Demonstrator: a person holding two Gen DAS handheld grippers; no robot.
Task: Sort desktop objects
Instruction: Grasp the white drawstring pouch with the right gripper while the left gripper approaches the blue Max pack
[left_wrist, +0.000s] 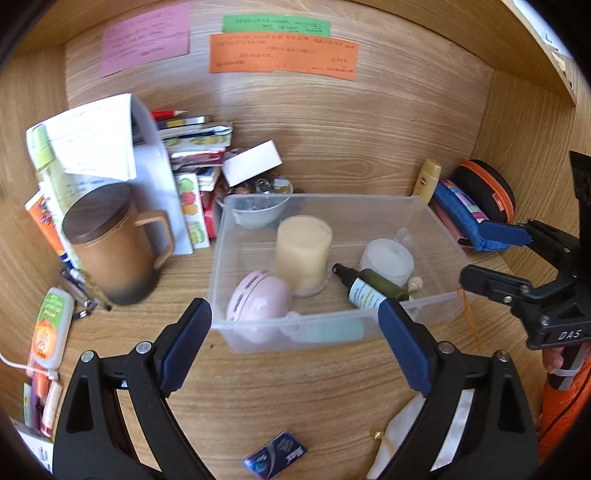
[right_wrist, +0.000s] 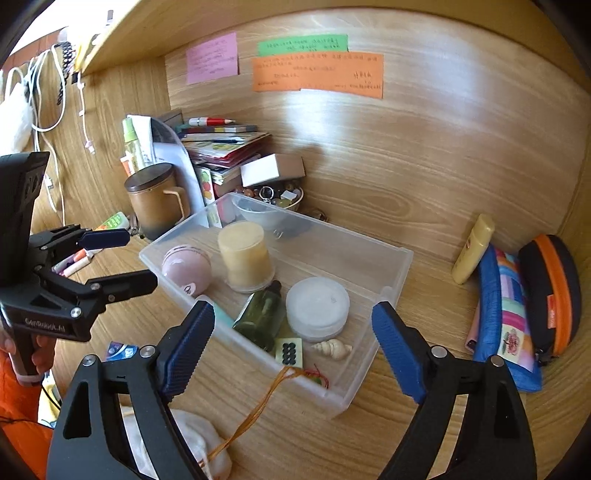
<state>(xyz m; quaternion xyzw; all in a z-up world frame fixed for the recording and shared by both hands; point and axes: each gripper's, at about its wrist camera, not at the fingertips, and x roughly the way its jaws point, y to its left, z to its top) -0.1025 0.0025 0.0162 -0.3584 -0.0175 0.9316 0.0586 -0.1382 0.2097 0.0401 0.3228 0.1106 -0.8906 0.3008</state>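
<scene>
Left wrist view: one clear bin (left_wrist: 436, 221), two candles, one bottle (left_wrist: 373, 290).

Illumination is bright and warm, daylight-like. A broad glare patch lies across the back wall (right_wrist: 332, 122) below the orange note (right_wrist: 317, 72); the left wrist view shows a paler sheen on the same panel. Shadows are soft and short: a diffuse dark patch sits on the wall above the white box (right_wrist: 271, 168). Strong fisheye distortion bends shelf edges and wood grain into curves, with black vignette at all corners. The brown mug (left_wrist: 110, 247) shows motion blur in the left wrist view. Handwriting on the notes is too soft to read. The clear bin (left_wrist: 439, 299) walls carry faint reflections
</scene>
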